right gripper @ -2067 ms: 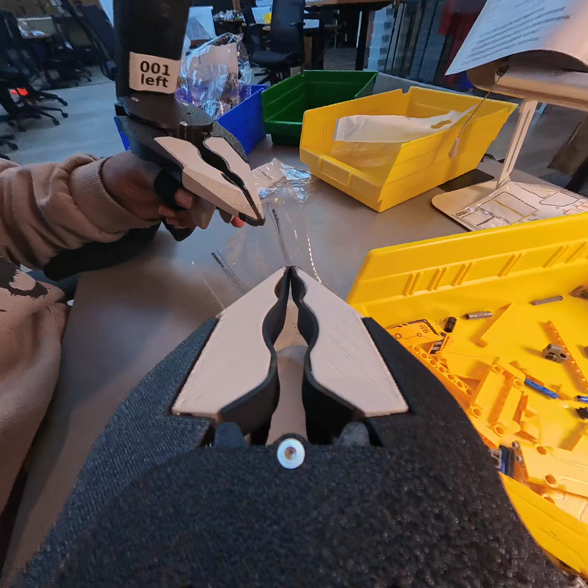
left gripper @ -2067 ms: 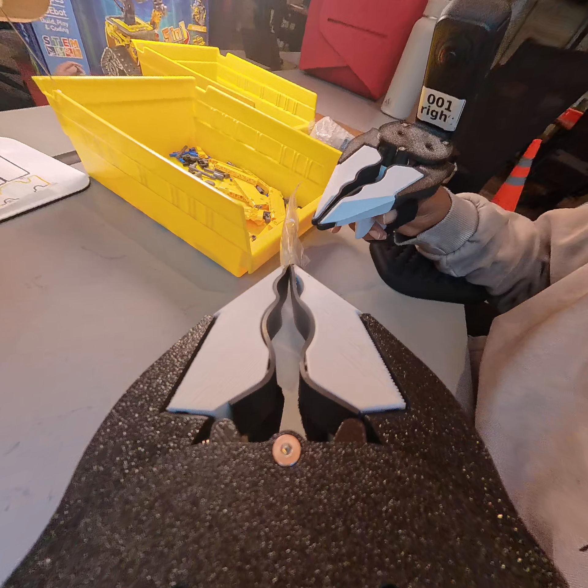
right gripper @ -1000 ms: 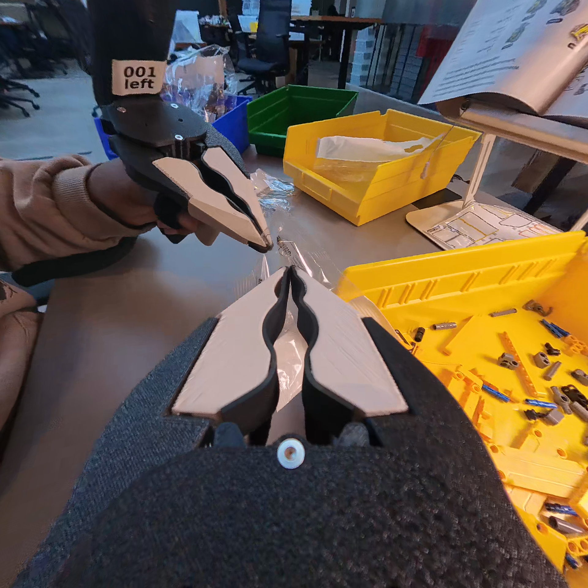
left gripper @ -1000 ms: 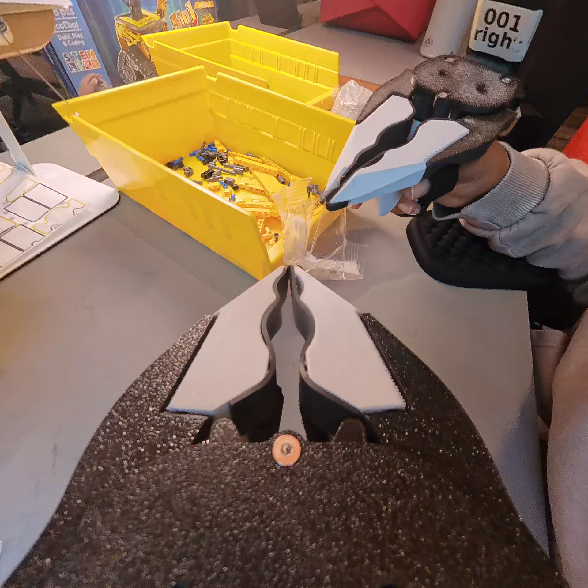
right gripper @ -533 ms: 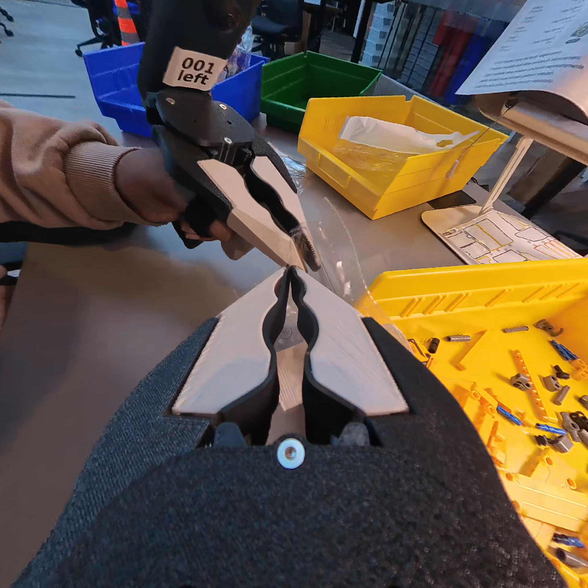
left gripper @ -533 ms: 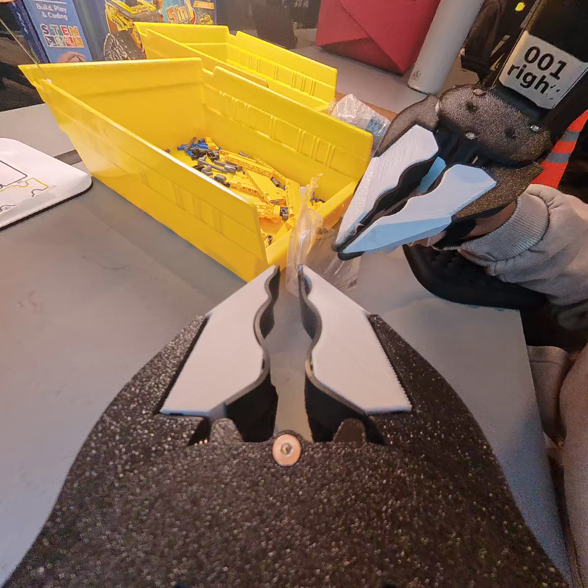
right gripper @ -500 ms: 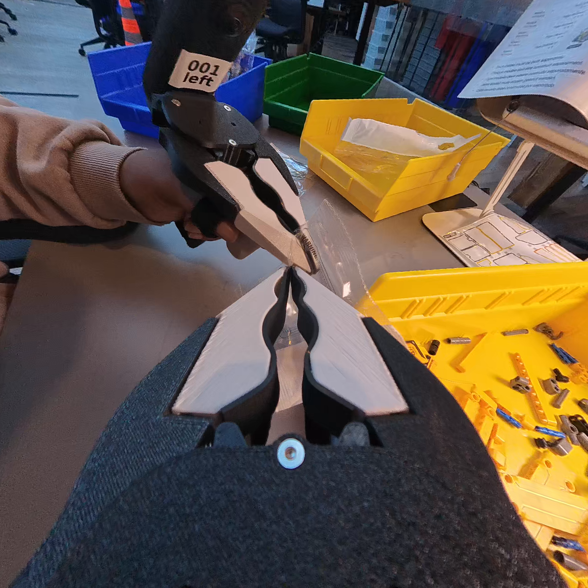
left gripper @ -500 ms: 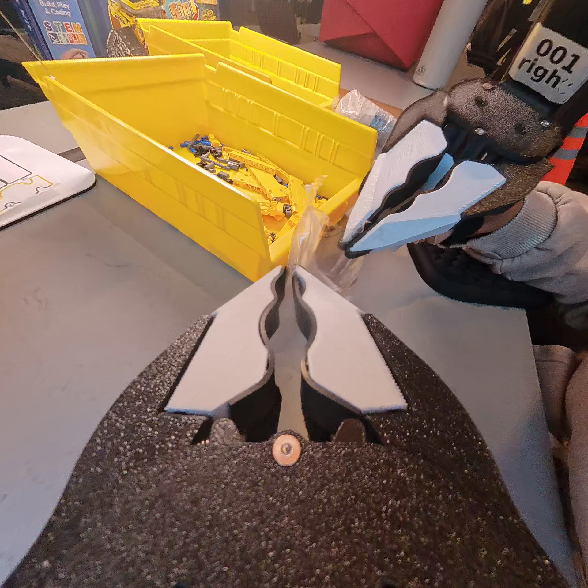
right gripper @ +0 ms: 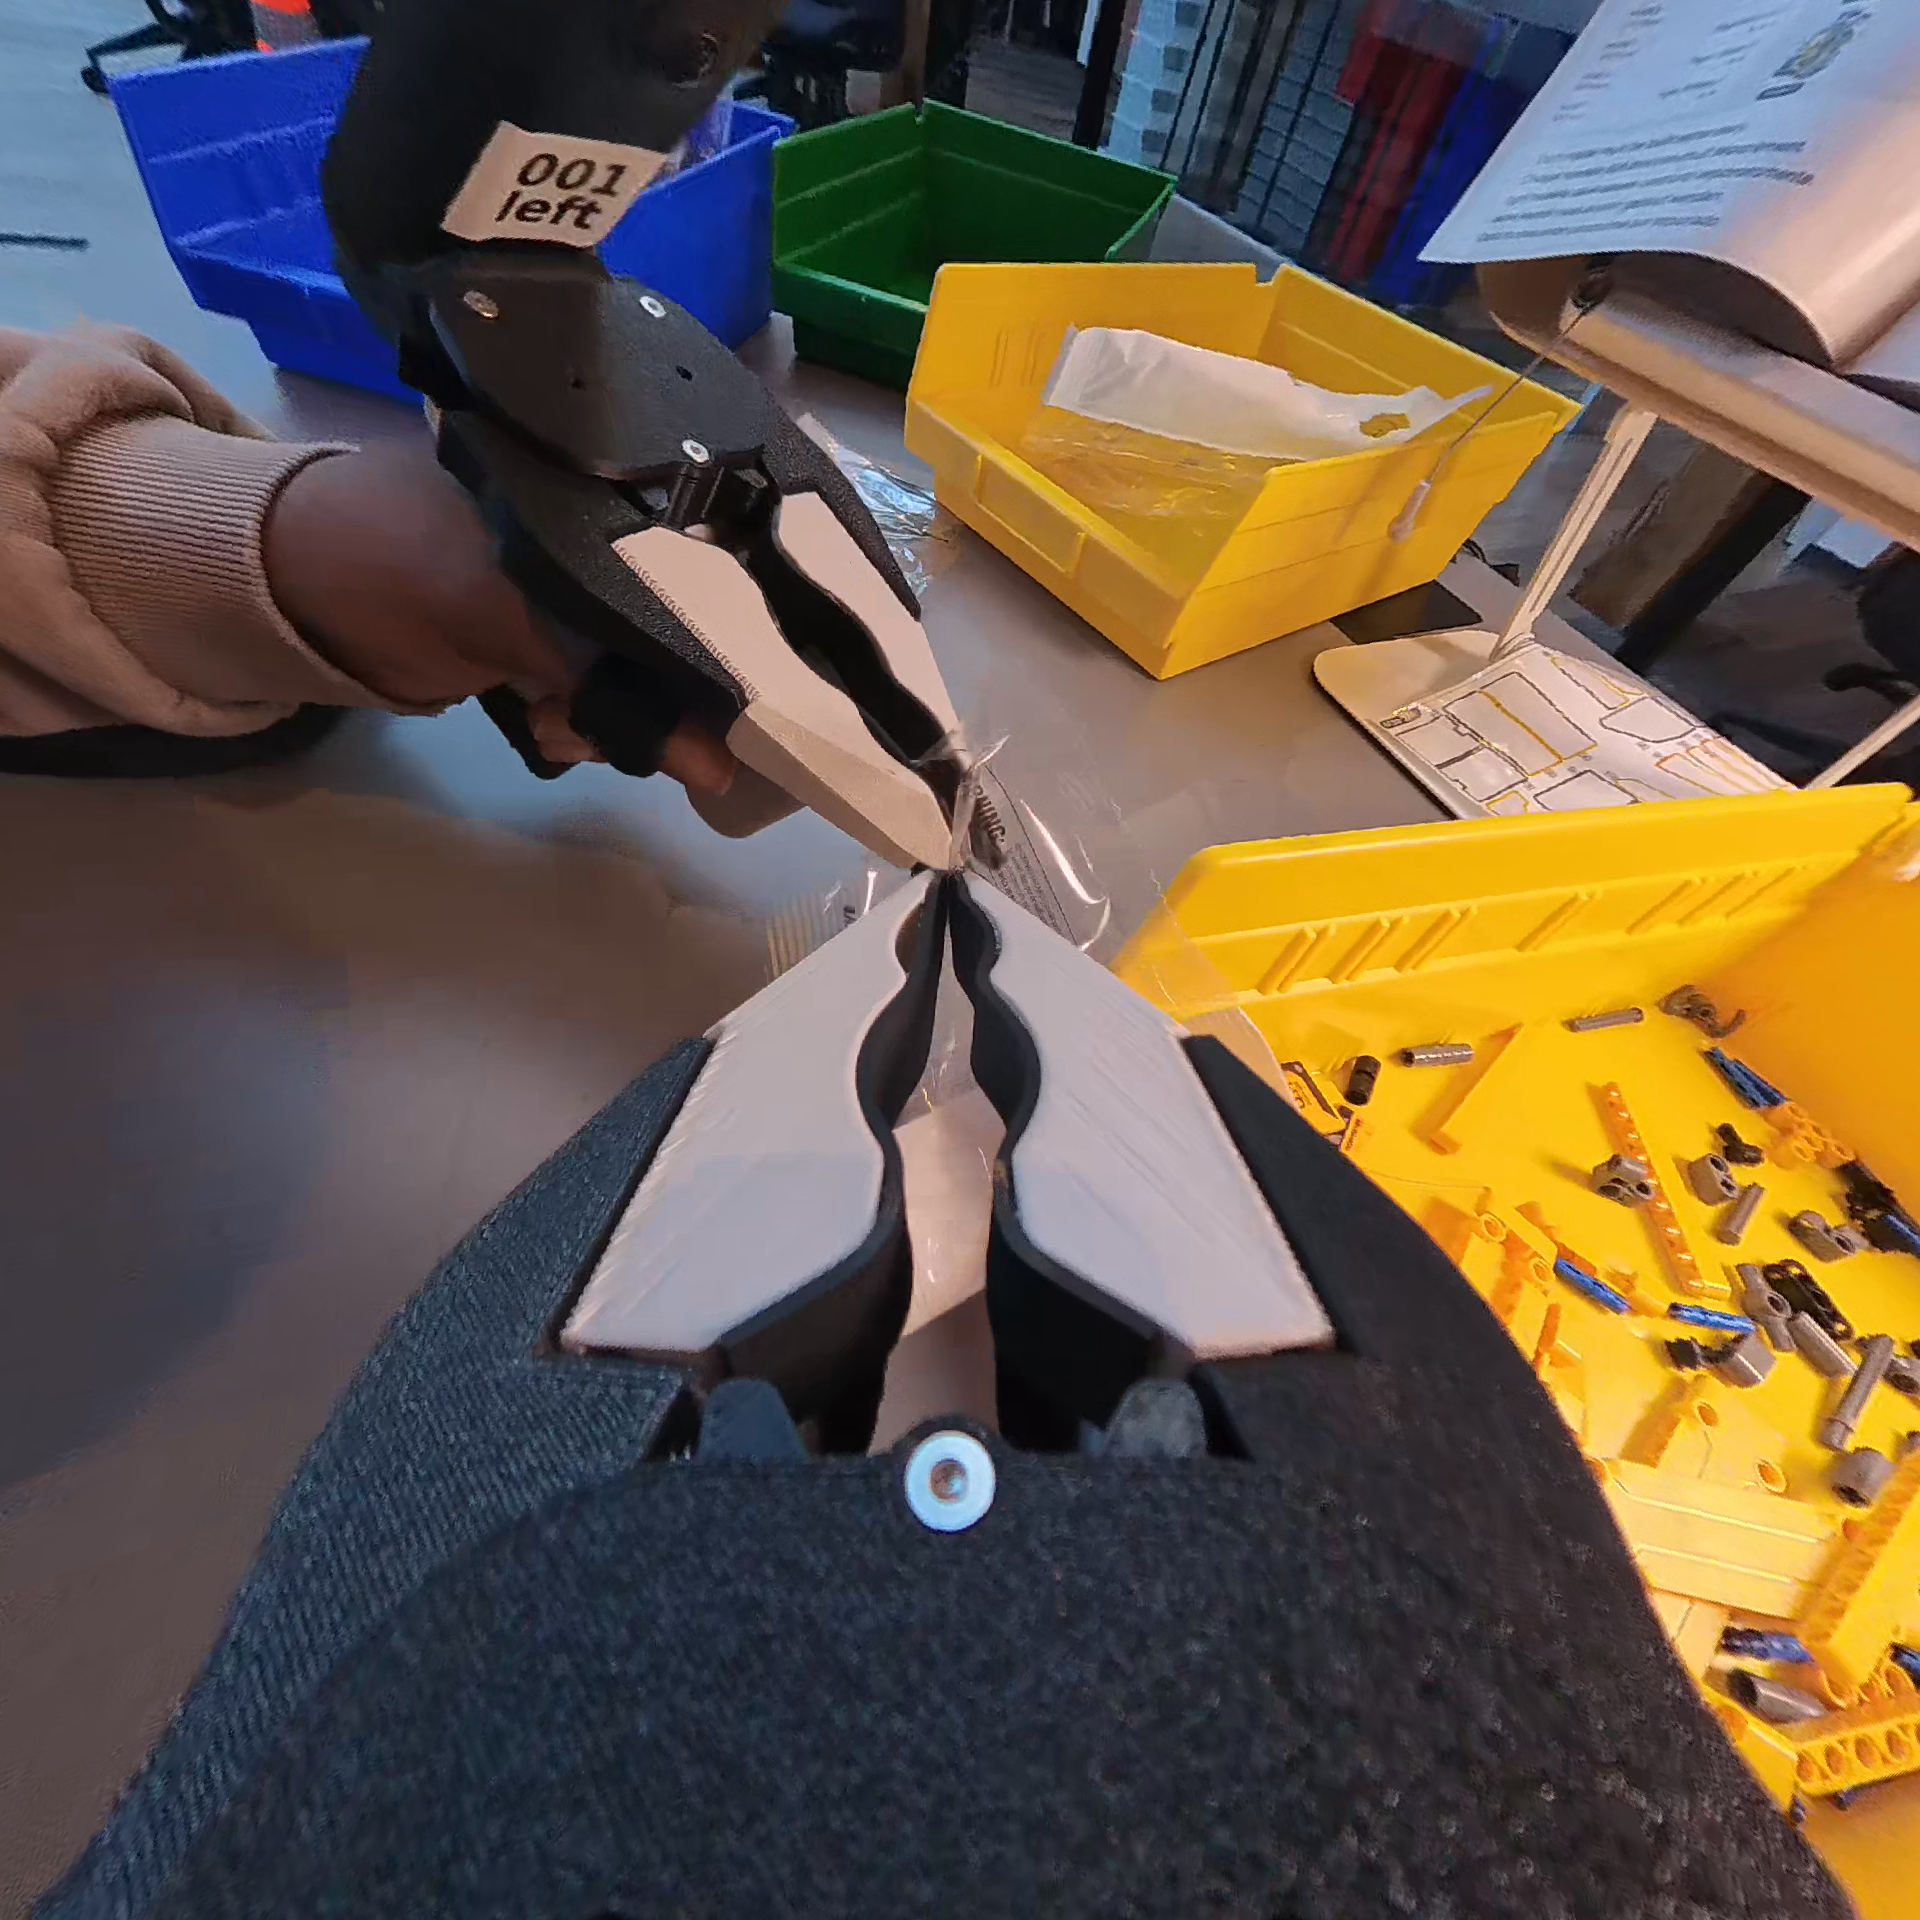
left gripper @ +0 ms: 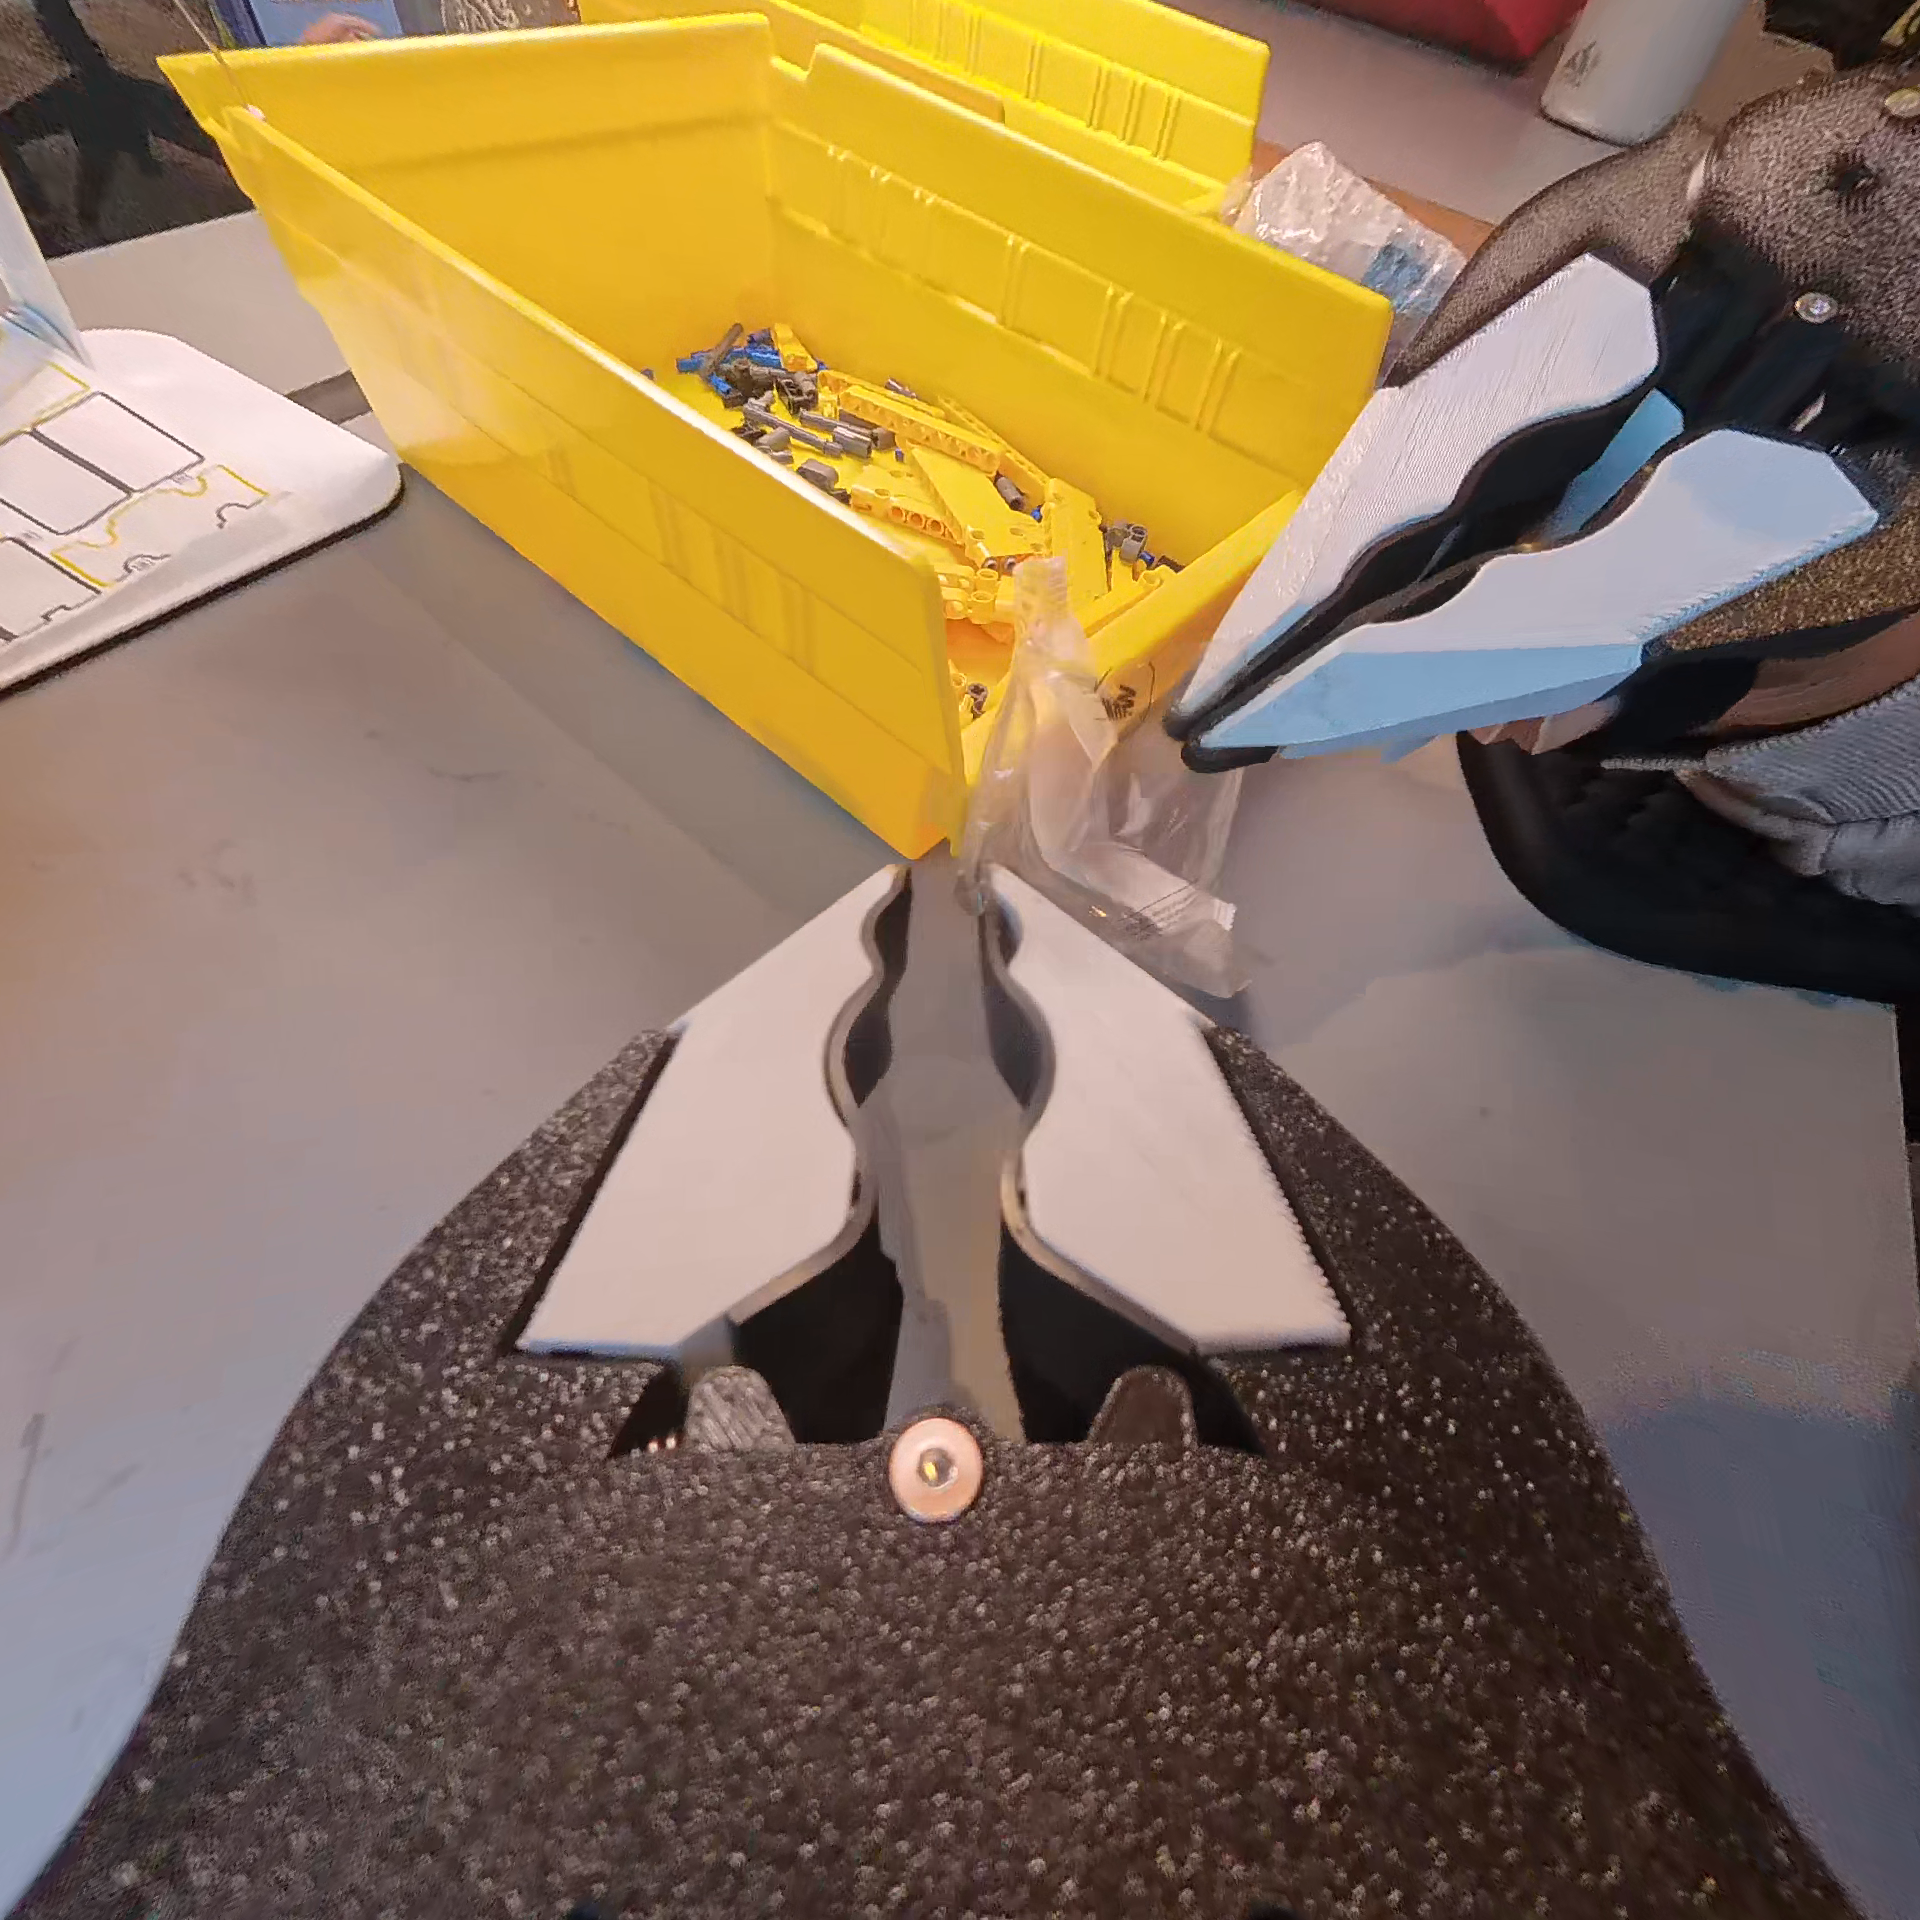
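Beside yellow bin (left gripper: 727, 582), clear bag (left gripper: 1101, 790), right tongs (left gripper: 1184, 727)

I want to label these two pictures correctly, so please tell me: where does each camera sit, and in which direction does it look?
Left wrist view: sits on the left gripper, looks along its slightly parted jaws at the yellow bin; the right gripper and a sleeve show at right.
Right wrist view: sits on the right gripper, looks along its closed jaws across the table; the left hand shows.
Shared: the clear plastic bag, the yellow bin and both grippers.
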Tool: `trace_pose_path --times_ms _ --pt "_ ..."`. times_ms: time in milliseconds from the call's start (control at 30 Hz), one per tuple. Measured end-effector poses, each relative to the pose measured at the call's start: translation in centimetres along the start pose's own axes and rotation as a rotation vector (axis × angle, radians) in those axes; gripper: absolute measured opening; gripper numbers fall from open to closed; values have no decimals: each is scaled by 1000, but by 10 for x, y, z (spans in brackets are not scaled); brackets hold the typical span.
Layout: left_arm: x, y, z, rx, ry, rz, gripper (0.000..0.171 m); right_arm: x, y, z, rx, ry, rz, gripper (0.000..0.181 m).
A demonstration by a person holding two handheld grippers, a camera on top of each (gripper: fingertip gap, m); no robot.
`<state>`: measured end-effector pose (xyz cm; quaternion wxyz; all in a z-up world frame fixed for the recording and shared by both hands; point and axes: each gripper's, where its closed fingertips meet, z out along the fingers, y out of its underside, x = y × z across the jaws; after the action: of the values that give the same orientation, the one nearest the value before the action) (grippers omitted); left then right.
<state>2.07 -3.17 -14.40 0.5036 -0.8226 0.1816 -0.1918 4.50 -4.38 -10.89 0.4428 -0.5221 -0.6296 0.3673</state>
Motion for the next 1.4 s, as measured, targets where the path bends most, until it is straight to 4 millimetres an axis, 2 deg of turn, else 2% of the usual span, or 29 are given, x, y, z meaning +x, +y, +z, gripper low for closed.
trace_pose_path --times_ms 67,200,267,367,400,467,567,700,833,967,1067,1200,1333,1400 --pt "2 -2 1 25 10 -15 26 -4 0 2 3 -11 -13 0" --pt "7 -5 5 41 27 -25 36 -15 -6 6 32 -36 -70 0" --pt "6 -2 7 35 26 -17 27 -22 -9 8 41 -52 -111 0" --pt "12 1 9 23 72 -20 0 -33 -9 14 18 -59 -183 0" --pt "6 3 9 8 40 -10 0 -33 -8 16 -1 -40 -206 0" --pt "-18 4 5 -15 -75 29 0 -19 -6 17 -50 60 -206 0" --pt "-33 -5 -3 27 -109 -62 0 1 -5 18 -127 204 -222 0" --pt "-40 -20 -21 86 -189 -69 0 7 -26 23 -91 300 -193 0" --pt "-40 -46 -49 199 -246 -79 0 -1 -57 28 25 341 -126 0" --pt "-39 -61 -71 289 -313 -98 0 -13 -83 39 124 407 -129 26" --pt "-38 -65 -85 356 -378 -133 0 -18 -98 43 177 462 -156 35" --pt "-33 -63 -98 427 -444 -155 0 -19 -111 42 196 533 -224 34" --pt "-23 -61 -98 443 -497 -117 0 -10 -121 34 210 663 -327 23" --pt "-21 -61 -97 441 -516 -100 0 -15 -120 42 202 610 -288 28"
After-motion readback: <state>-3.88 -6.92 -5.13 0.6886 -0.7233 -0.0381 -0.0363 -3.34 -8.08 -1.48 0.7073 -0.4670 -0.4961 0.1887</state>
